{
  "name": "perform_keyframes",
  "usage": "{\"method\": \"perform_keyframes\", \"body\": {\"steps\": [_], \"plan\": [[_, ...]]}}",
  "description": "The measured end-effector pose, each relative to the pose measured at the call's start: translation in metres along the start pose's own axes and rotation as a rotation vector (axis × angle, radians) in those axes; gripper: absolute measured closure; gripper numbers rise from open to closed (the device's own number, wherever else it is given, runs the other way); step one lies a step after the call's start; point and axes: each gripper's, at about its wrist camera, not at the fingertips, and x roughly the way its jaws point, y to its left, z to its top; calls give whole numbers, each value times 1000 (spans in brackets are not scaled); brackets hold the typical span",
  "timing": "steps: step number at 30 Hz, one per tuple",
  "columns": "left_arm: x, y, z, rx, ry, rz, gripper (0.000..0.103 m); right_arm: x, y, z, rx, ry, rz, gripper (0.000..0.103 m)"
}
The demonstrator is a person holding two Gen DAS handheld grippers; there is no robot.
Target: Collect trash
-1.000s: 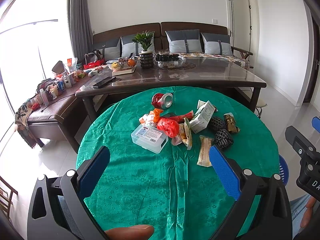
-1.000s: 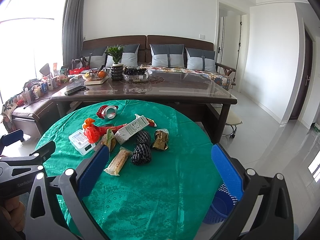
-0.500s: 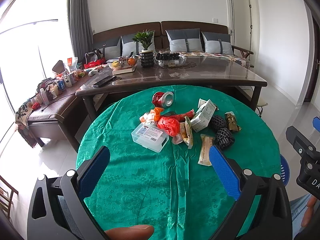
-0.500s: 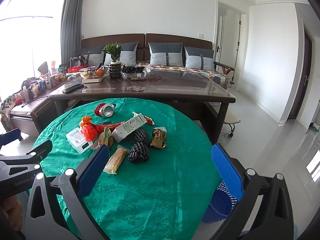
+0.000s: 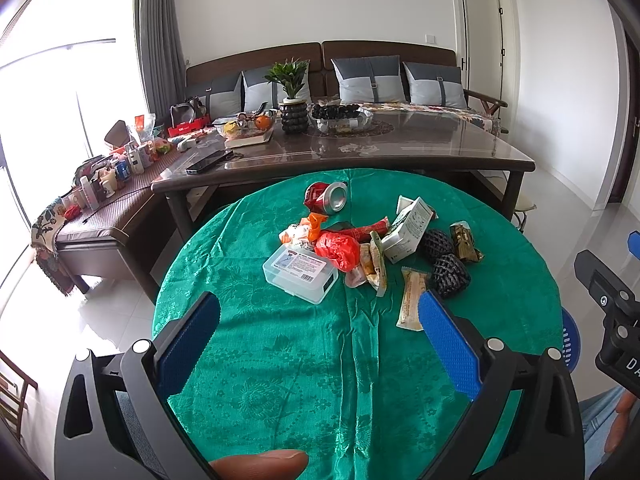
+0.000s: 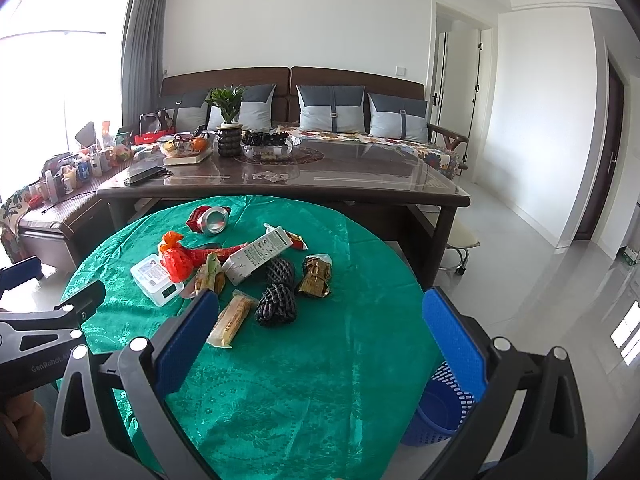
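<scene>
A pile of trash lies on the round green tablecloth: a crushed red can, a clear plastic box, a red plastic bag, a white carton, two black mesh balls, a biscuit wrapper and a gold wrapper. My left gripper hovers open over the near cloth, just short of the box. My right gripper is open too, with a mesh ball and the biscuit wrapper just beyond its left finger. Neither holds anything.
A blue slotted basket stands on the floor at the table's right edge. Behind the round table is a long dark glass-topped table with a plant, bowls and a phone, then a sofa. A cluttered bench is at left.
Both views shift only slightly. The trash lies as before and both grippers stay open and empty.
</scene>
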Motion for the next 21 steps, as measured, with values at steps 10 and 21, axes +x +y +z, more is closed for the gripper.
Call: {"method": "perform_keyframes", "body": {"steps": [10, 21], "plan": [[6, 5, -14, 0, 2, -1, 5, 1, -3, 2, -2, 0, -5, 4], [16, 8, -18, 0, 9, 1, 5, 1, -3, 2, -3, 1, -7, 4]]}}
